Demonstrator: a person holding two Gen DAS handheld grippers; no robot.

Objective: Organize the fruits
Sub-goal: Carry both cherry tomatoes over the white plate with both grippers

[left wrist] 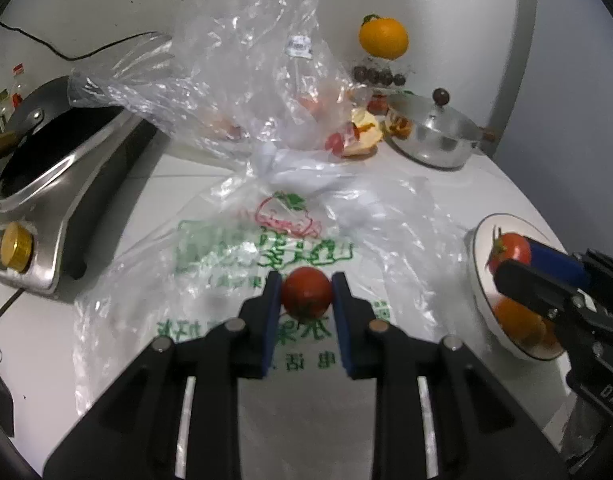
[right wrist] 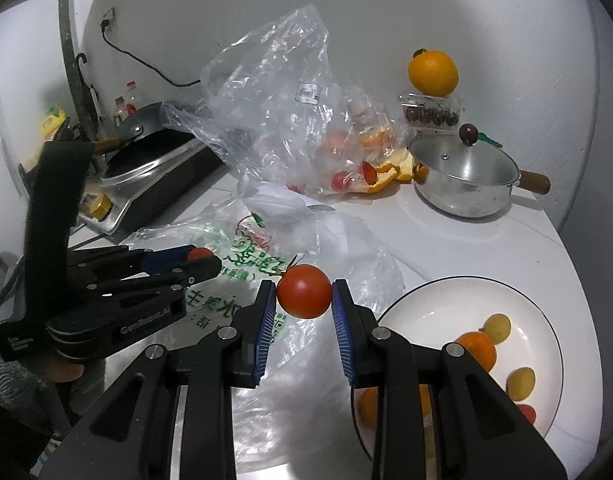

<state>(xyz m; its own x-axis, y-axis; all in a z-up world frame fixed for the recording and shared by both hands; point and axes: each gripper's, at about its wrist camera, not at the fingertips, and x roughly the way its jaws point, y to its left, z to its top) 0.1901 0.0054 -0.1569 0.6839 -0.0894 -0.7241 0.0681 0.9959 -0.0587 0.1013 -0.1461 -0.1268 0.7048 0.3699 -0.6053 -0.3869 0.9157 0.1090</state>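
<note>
Both grippers loaded; the left gripper [left wrist: 306,294] is closed on a small red tomato [left wrist: 306,293], held above the printed plastic bag [left wrist: 266,248] that lies flat on the counter [right wrist: 486,232], to the left of the white plate [right wrist: 538,312]; the right gripper [right wrist: 303,294] pinches a second tomato [right wrist: 303,290], stalk still on, at the plate's left rim, not yet over the dish as far as I can judge. Already on the plate: a small orange [right wrist: 476,350], two yellow fruits [right wrist: 498,327] and a bit of red near the lower edge, partly hidden behind the gripper's frame; so some sorting is done. Behind the plate, toward the wall, a crumpled clear bag [right wrist: 274,120] still shows red and orange pieces inside, with orange peel [right wrist: 390,172] spilling out beside it; further back a big orange [right wrist: 432,73] sits on a clear box of dark fruit [right wrist: 430,116]; a lidded steel saucepan [right wrist: 466,180] stands behind the plate; an induction cooker [right wrist: 154,172] with a pan sits far left of the plate. My reading: task is midway; both held tomatoes have yet to be set down on the plate, and whatever whole fruit remains in the clear bag is left to fetch; whether the big orange and boxed fruit count, cannot tell.
</note>
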